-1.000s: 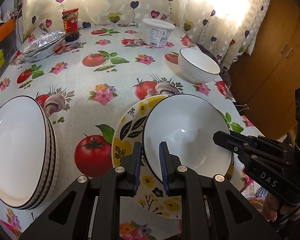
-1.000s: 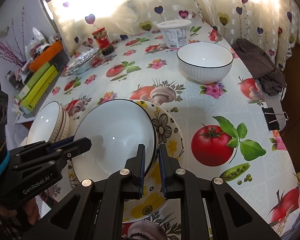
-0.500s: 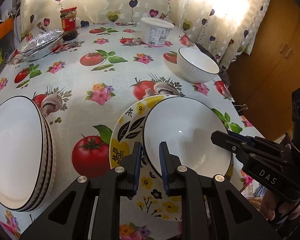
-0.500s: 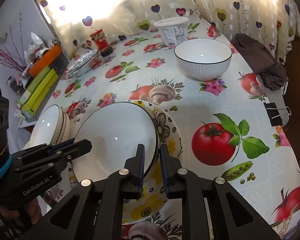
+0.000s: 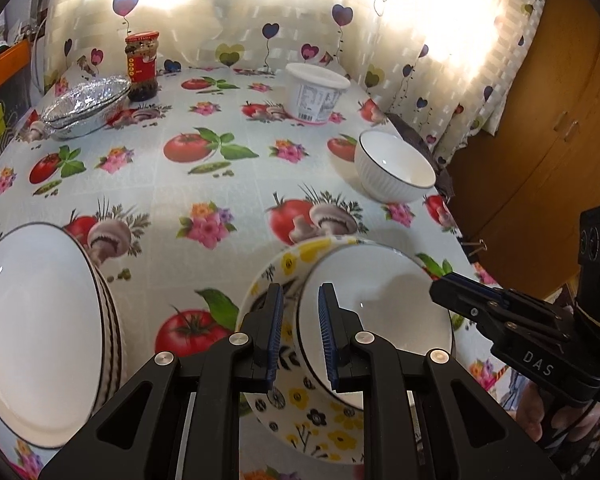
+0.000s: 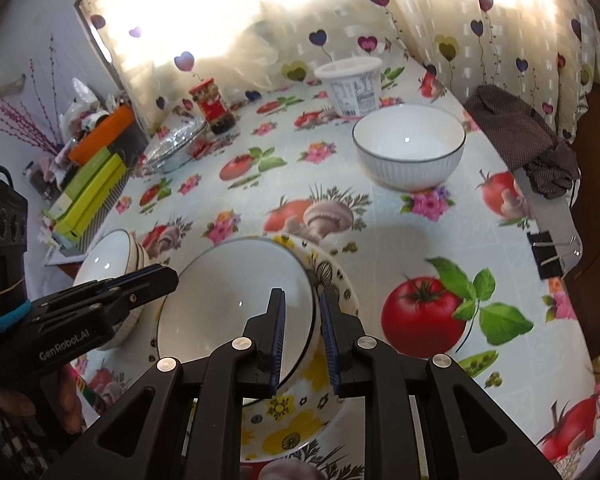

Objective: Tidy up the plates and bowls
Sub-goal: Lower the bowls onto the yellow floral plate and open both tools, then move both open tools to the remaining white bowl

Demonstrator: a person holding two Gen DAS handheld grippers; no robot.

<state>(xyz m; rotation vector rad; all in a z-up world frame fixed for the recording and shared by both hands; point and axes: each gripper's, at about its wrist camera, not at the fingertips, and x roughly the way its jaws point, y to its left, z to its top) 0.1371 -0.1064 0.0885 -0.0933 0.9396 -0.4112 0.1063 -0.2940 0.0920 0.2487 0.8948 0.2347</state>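
Note:
A white bowl with a dark rim [image 5: 380, 300] [image 6: 228, 300] sits inside a yellow flowered plate [image 5: 316, 420] [image 6: 284, 440] near the table's front edge. My left gripper [image 5: 299, 332] is shut on the bowl's left rim. It shows from the side in the right wrist view [image 6: 168, 276]. My right gripper [image 6: 302, 332] pinches the opposite rim, its jaws easing slightly apart with the rim still between the pads. A stack of white dark-rimmed bowls [image 5: 32, 332] [image 6: 108, 264] stands to the left. A single ribbed white bowl [image 5: 396, 172] [image 6: 408, 148] stands farther back on the right.
A white plastic tub [image 5: 316, 96], a red-lidded jar [image 5: 142, 64] and a foil-covered dish [image 5: 84, 108] stand at the back. A dark cloth [image 6: 520, 136] and a binder clip [image 6: 548, 256] lie at the right edge beside a wooden cupboard [image 5: 540, 140]. Green boxes [image 6: 88, 196] sit left.
The bowl and plate now sit lower in both views, and more of the far table shows. The right fingers stand a touch wider around the rim. The left grip looks the same.

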